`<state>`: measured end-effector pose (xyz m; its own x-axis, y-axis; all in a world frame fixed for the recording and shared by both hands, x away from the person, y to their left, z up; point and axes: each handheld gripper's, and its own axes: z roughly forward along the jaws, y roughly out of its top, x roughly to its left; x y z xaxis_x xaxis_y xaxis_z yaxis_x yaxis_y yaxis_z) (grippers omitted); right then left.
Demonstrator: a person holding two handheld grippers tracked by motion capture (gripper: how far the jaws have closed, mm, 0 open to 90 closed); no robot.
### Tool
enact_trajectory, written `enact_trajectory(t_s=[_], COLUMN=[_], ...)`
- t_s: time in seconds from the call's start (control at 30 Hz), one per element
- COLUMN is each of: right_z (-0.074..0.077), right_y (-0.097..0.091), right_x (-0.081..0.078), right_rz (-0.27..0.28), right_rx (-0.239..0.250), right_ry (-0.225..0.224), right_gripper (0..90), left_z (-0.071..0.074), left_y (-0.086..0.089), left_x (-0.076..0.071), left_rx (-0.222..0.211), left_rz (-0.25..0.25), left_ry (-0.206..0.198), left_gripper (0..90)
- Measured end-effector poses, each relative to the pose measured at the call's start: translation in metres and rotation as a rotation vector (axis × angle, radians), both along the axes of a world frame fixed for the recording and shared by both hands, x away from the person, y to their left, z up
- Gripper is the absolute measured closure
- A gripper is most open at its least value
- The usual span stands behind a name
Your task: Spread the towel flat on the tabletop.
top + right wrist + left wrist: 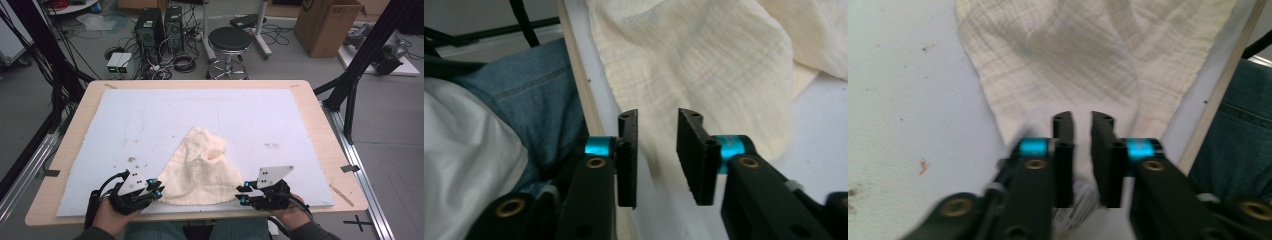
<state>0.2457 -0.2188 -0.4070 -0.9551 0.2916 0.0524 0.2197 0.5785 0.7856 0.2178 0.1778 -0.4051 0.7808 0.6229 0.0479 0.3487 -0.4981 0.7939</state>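
Two grippers are held at the lower edge of the frame in the high view, the left gripper (pixel 158 191) at the lower left corner of a cream cloth (pixel 202 167) and the right gripper (pixel 243 194) at its lower right corner. Each gripper's jaws are parted, nothing clamped. The cloth is spread, crumpled, on the white mat (pixel 125 130) covering the bench (pixel 320 120), at lower centre.

No lettering, brand, number or sign can be made out anywhere. A small white tag (pixel 1079 200) with dark printed lines lies between the left gripper's jaws at the near corner of the cloth (pixel 1098 55), but its print is too blurred to read.
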Motion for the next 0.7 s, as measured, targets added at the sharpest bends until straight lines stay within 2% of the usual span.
enact_trajectory(t_s=[0.13, 0.23, 0.4, 0.5, 0.6, 0.7], right_z=[0.007, 0.014, 0.014, 0.009, 0.004, 0.000], right_y=[0.000, -0.002, 0.001, 0.004, 0.005, 0.005], right_x=[0.005, 0.016, 0.044, 0.058, 0.067, 0.070], right_rz=[-0.007, -0.039, -0.110, -0.142, -0.153, -0.165], right_rx=[0.050, 0.055, 0.047, 0.058, 0.072, 0.061], right_ry=[-0.006, -0.021, -0.043, -0.034, -0.030, -0.033], right_gripper=[61.6, 61.5, 61.4, 61.1, 59.0, 57.5], left_z=[0.003, 0.008, 0.015, 0.017, 0.017, 0.018], left_y=[-0.001, -0.004, -0.015, -0.024, -0.034, -0.041], left_x=[0.009, 0.023, 0.059, 0.083, 0.102, 0.120], left_rx=[-0.012, -0.029, -0.065, -0.097, -0.085, -0.083], left_rz=[-0.009, -0.001, -0.010, -0.018, -0.021, -0.002], left_ry=[-0.007, -0.012, -0.018, 0.006, 0.003, 0.007], left_gripper=[58.7, 56.9, 54.7, 56.6, 58.0, 59.8])
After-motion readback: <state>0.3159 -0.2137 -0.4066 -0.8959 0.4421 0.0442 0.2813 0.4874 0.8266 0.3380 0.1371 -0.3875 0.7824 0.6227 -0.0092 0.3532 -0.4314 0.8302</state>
